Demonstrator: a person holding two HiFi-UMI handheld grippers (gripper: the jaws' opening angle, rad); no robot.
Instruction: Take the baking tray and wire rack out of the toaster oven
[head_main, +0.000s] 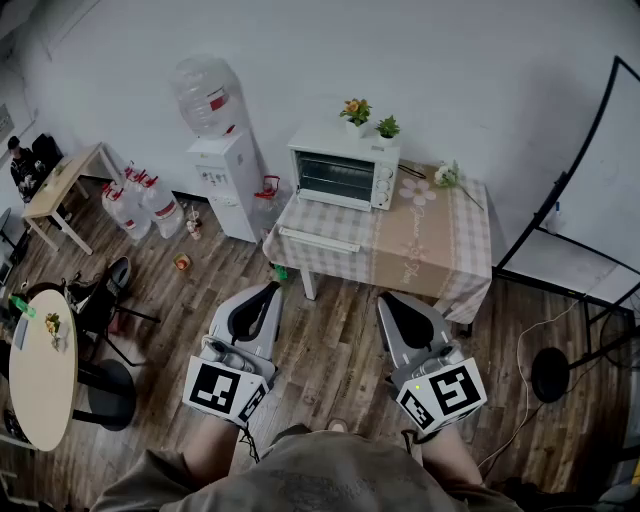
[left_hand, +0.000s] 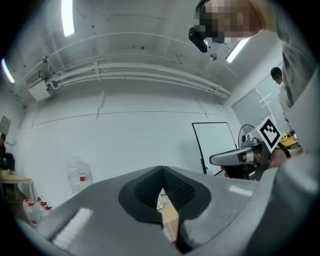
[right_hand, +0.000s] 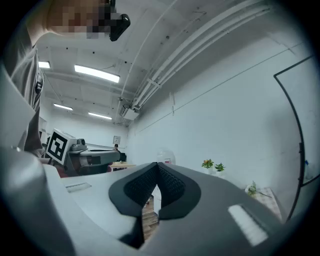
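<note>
White wall (head_main: 450, 60), wood floor (head_main: 330, 345): the white box-shaped toaster oven (head_main: 343, 172) sits on the checked-cloth counter (head_main: 440, 250), glass door shut, contents unreadable, two small potted plants (head_main: 356, 111) on top. Left tool (head_main: 268, 291) and right tool (head_main: 388, 300) hover low, both pinched together, empty.

A plain white wall (head_main: 450, 60) backs the room, and dark wood planks cover the floor (head_main: 330, 340). Against the wall stands a desk (head_main: 440, 250) under a checked cloth. A white water dispenser (head_main: 228, 180) is just beside it, with spare water jugs (head_main: 140, 205) on the floor nearby. A pale round table (head_main: 40, 370) and a black chair (head_main: 105, 295) sit well apart from them. Tube lights (right_hand: 97, 73) glow on the ceiling.
</note>
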